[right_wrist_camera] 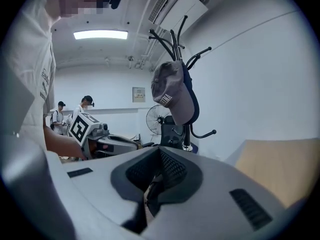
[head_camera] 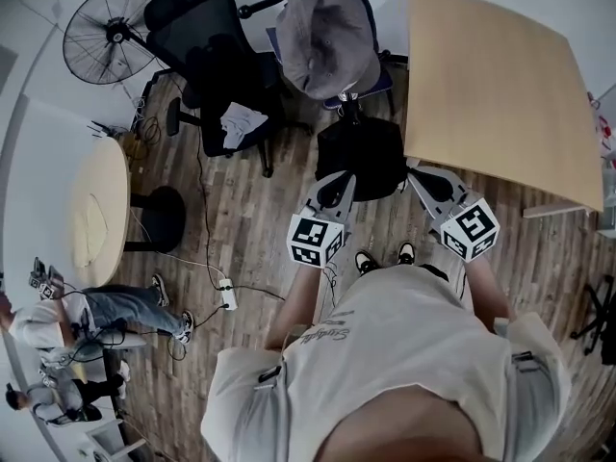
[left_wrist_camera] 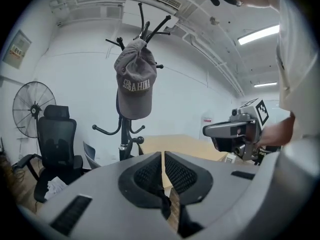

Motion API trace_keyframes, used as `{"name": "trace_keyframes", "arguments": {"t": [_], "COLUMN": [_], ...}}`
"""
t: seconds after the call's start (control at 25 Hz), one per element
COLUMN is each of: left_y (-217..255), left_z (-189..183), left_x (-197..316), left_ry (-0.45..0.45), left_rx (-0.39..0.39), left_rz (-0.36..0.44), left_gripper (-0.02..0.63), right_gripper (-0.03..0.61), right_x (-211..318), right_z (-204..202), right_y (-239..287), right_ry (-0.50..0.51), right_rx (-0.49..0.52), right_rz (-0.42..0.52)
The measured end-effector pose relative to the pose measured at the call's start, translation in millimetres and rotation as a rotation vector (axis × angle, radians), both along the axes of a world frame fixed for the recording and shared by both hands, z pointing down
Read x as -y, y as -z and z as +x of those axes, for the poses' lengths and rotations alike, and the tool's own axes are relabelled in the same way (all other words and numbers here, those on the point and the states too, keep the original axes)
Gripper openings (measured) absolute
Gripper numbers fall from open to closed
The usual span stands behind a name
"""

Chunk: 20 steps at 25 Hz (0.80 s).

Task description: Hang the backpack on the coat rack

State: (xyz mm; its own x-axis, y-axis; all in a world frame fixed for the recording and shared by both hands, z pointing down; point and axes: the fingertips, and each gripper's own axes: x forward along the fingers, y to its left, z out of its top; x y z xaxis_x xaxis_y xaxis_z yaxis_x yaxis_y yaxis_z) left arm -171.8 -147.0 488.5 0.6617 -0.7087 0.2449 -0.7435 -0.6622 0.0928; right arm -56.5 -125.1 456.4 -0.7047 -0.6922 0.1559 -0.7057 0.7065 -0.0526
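While the black backpack [head_camera: 361, 157] is held just near of the coat rack [left_wrist_camera: 121, 134], the left gripper [head_camera: 339, 181] and right gripper [head_camera: 417, 173] each pinch its near edge, jaws pressed almost together on dark fabric; a grey cap [head_camera: 322, 37] hangs on the rack, with a wooden table [head_camera: 500, 85] to the right

Left gripper view: the gripper's own body cuts off the coat rack [left_wrist_camera: 123, 139] below its lower hooks.

Head view: the cap [head_camera: 322, 32] covers the rack's pole, and the backpack [head_camera: 361, 152] hides its foot. The backpack's near edge lies under the tips of the left gripper [head_camera: 337, 183] and right gripper [head_camera: 421, 177], so the gripped part cannot be identified.

Both gripper views: the bag sits below the bodies, unseen. Only a dark strip shows, pinched low between the jaws.

Right gripper view: the table [right_wrist_camera: 280, 164] is cut by the right rim.
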Motion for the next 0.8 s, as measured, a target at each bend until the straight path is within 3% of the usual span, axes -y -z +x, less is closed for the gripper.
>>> {"name": "trace_keyframes", "arguments": {"t": [0.2, 0.36, 0.68, 0.8], "left_y": [-7, -2, -17, -20], "left_z": [-2, -3, -14, -13], "left_x": [2, 3, -2, 0], "left_ry": [0.019, 0.031, 0.074, 0.079], "left_rx": [0.044, 0.048, -0.061, -0.053], "left_rz": [-0.002, -0.001, -0.081, -0.084], "left_gripper": [0.029, 0.029, 0.029, 0.029], "right_gripper": [-0.006, -0.006, -0.006, -0.006], "right_x": [11, 11, 17, 25], "right_z": [22, 21, 22, 29], "right_y": [-7, -2, -20, -19], "right_ry": [-0.057, -0.019, 0.007, 0.005], "right_rx": [0.005, 0.028, -0.015, -0.024], "right_rz": [-0.022, -0.005, -0.028, -0.026]}}
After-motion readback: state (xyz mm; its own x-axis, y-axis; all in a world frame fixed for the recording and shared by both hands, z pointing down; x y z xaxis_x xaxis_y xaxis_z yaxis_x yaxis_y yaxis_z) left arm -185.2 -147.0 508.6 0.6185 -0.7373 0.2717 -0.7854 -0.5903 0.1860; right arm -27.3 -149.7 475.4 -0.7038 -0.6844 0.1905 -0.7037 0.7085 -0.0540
